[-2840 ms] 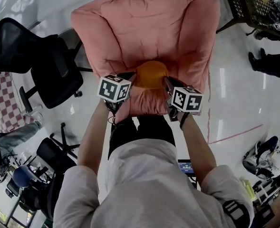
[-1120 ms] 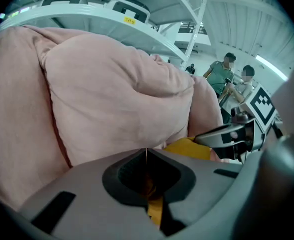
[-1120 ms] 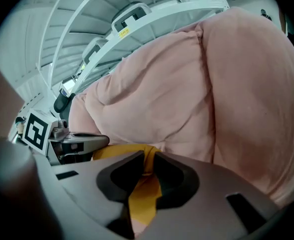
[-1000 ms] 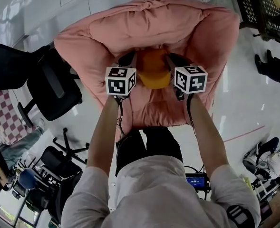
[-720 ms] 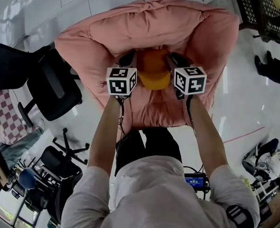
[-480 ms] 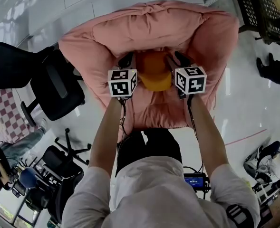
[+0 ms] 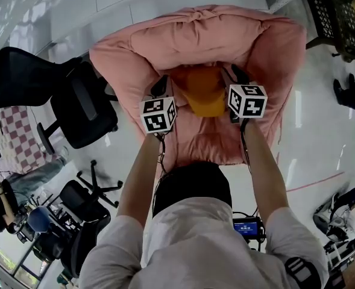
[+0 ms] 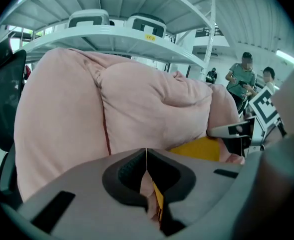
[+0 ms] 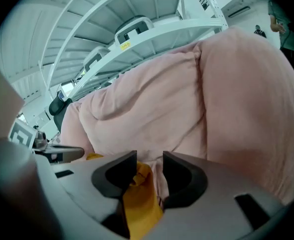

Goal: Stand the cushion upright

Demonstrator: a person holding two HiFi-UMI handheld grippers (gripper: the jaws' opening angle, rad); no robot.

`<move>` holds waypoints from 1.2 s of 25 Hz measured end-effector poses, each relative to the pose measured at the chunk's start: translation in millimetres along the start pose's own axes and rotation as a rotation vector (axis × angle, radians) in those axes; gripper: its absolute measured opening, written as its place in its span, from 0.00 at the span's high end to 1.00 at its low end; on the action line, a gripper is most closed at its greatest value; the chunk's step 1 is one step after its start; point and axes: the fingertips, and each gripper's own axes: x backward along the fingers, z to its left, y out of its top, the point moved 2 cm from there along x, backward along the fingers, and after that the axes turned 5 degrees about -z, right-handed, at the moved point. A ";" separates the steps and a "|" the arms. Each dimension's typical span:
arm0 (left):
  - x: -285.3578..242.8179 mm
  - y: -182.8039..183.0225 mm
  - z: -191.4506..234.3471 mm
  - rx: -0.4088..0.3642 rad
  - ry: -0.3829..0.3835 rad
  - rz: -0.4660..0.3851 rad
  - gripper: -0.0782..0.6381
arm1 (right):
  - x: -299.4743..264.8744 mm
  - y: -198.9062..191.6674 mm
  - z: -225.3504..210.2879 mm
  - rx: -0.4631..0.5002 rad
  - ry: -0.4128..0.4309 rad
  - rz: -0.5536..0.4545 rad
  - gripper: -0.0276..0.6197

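Left claw (image 8: 147, 159) pinches the yellow cushion (image 7: 204, 92) (right claw (image 9: 149, 165), just opened, straddles its puckered edge).

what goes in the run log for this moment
left gripper: shut on cushion edge | right gripper: jaws just been opening, cushion edge loose between | cushion: against back of pink chair

Office chair (image 7: 81, 107) crowds the left — open floor (image 7: 322, 152) right.

Left gripper (image 8: 146, 159) fingers pinched together; right gripper (image 9: 149, 165) fingers just spread apart
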 end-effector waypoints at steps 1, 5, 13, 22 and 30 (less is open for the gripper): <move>3.3 -3.2 -1.7 0.001 -0.001 0.003 0.87 | 3.5 3.1 0.9 -0.001 -0.007 -0.016 0.72; 16.3 -2.0 -9.8 0.020 0.000 -0.028 0.87 | 21.1 14.9 6.0 0.052 -0.033 -0.078 0.72; 65.4 4.5 -28.5 0.026 -0.015 -0.111 0.87 | 75.9 10.3 31.7 0.146 -0.058 -0.166 0.74; 151.0 -8.4 -62.8 0.065 -0.056 -0.212 0.87 | 158.8 -16.8 89.0 0.199 -0.060 -0.234 0.88; 261.8 -25.1 -79.0 0.011 -0.087 -0.327 0.87 | 253.2 -44.8 163.7 0.308 -0.082 -0.328 0.95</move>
